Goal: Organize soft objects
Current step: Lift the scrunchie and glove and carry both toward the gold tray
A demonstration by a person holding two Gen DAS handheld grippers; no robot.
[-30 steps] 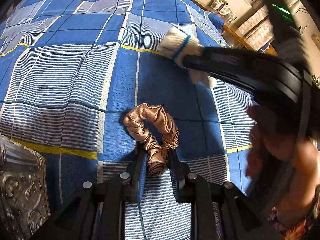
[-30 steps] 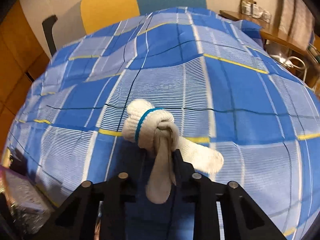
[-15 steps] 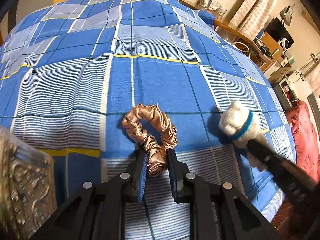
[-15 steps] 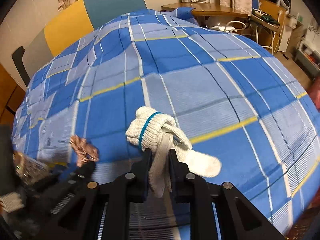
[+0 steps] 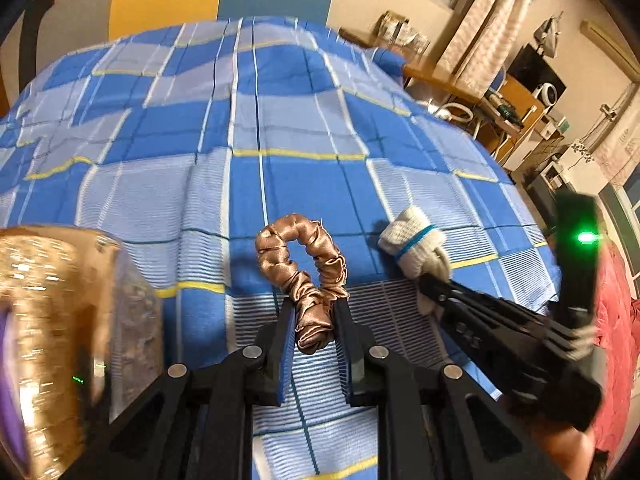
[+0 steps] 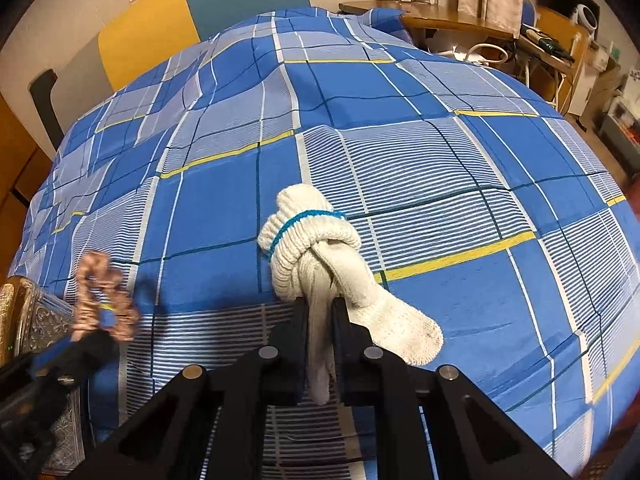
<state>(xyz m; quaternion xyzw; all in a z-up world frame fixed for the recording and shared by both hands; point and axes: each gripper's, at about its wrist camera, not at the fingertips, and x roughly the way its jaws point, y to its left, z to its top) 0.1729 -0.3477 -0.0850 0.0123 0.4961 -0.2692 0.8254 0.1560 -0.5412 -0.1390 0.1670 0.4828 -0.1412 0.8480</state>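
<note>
The left gripper point(image 5: 313, 320) is clamped on the lower end of the scrunchie point(image 5: 304, 268), whose bronze loop stands up ahead of the fingers above the bed point(image 5: 248, 128). The right gripper point(image 6: 320, 328) is closed on a grey strip of the knotted glove point(image 6: 316, 252), with the blue-banded cuff forward and one white finger hanging off to the side.

Taking the box point(image 5: 52, 332) as the landmark: a second ago only its embossed corner showed at the edge of the left view, with the scrunchie low over the quilt. Now the gold box fills the near side of that view, blurred and just beside the left gripper, and more of the room past the bed is in sight, so the left gripper has risen and swung towards the box. The right gripper has crossed too: a second ago it reached high over the bed, well away from the box. Now the glove sits beside the scrunchie on the side away from the box, and the right view shows the box's silver edge point(image 6: 40, 320) at its margin, close behind the scrunchie.

I judge both soft things are being carried to the box, the scrunchie first in line. Whether the box is open cannot be told.
</note>
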